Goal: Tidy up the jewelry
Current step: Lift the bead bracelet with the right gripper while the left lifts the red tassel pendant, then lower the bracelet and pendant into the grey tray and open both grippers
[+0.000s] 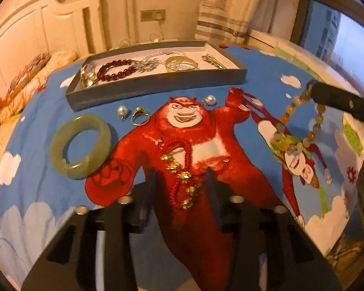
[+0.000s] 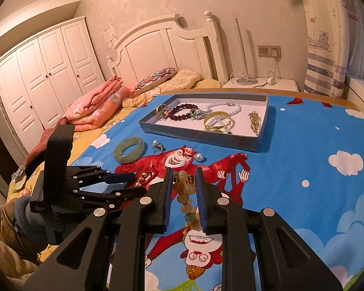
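Jaws on my right gripper (image 2: pixel 183 189) stand narrow, with a strand of round, translucent yellow-and-green stone beads (image 2: pixel 185 195) between the blue pads; from the left wrist view the strand (image 1: pixel 295 123) hangs in a loop from that gripper's tip, above the bedspread. My left gripper (image 1: pixel 179 181) has its jaws set wide, holding nothing, one finger on either side of a red braided cord bracelet with gold charms (image 1: pixel 179 172) lying on the blue cartoon-print bedspread (image 1: pixel 266 89).

Beyond that, to the left, I see a pale green jade bangle (image 1: pixel 81 145) lying flat. Just past it lie a white pearl earring (image 1: pixel 121 111) and a gold ring (image 1: pixel 139 116), near one another; whether they touch I cannot tell. A second pearl earring (image 1: pixel 209 100) lies further right.

Farthest is a shallow grey rectangular tray with a white floor (image 1: pixel 157 86). It contains a dark red bead bracelet (image 1: pixel 116 69), a silver ornament (image 1: pixel 146 64), a gold bangle (image 1: pixel 180 64), a white pearl strand (image 2: pixel 226 108) and a gold chain piece (image 1: pixel 213 60).
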